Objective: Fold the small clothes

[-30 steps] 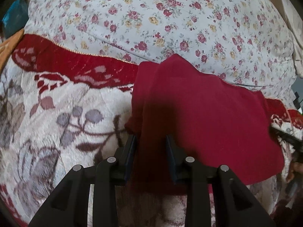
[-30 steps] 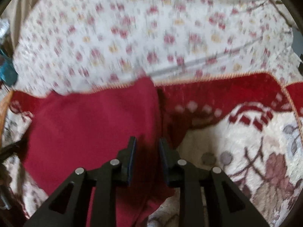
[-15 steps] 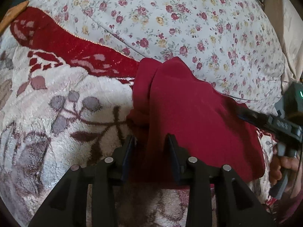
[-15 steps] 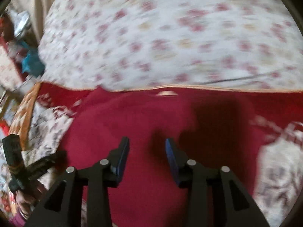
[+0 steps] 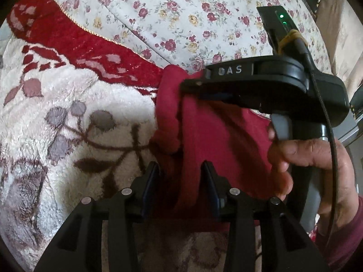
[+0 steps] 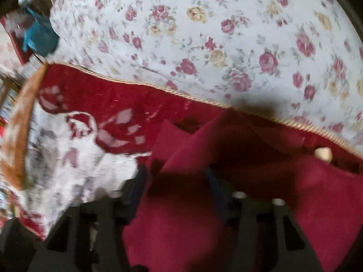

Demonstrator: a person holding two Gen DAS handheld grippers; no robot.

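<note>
Pinching the red cloth (image 5: 217,140) in both tools, left tool (image 5: 180,181) anchoring, right tool (image 5: 204,83) carrying its edge across the blanket (image 5: 68,117) to fold.

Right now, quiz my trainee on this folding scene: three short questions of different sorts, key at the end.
1. True or false: the left gripper has the red garment between its fingers.
2. Multiple choice: the right gripper reaches the garment at A) its far, bunched end, B) the near hem, C) nowhere.
3. Fill in: the garment lies on a plush blanket patterned with ____, in front of a rose-print cover.

Key: 1 true; 2 A; 3 flowers and leaves.
</note>
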